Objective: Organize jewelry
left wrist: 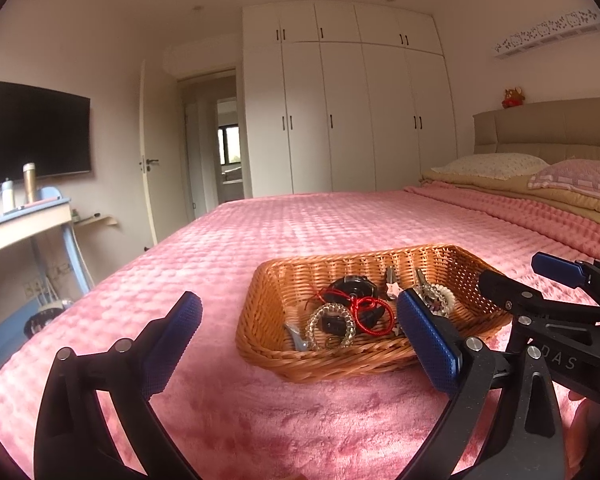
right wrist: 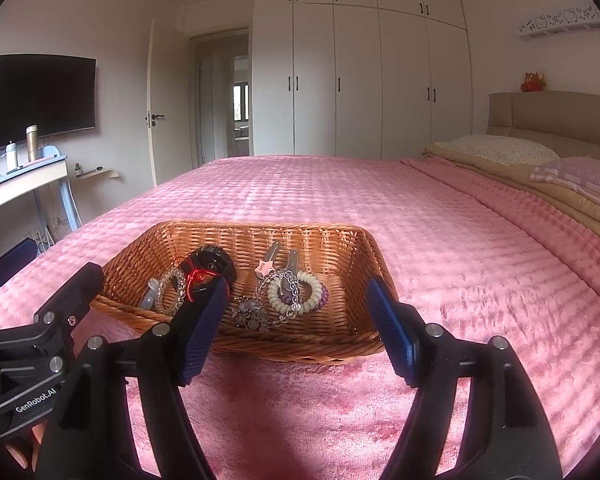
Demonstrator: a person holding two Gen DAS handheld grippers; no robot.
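i hold both grippers, left (left wrist: 300, 344) and right (right wrist: 296, 326), spread and empty just short of the basket (right wrist: 236, 236), its jewelry (right wrist: 296, 290) piled dead ahead, within easy reach of either.

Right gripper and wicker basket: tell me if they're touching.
Cannot tell. In the right wrist view the open right gripper overlaps the wicker basket's near rim, and neither view shows plain contact or a gap.
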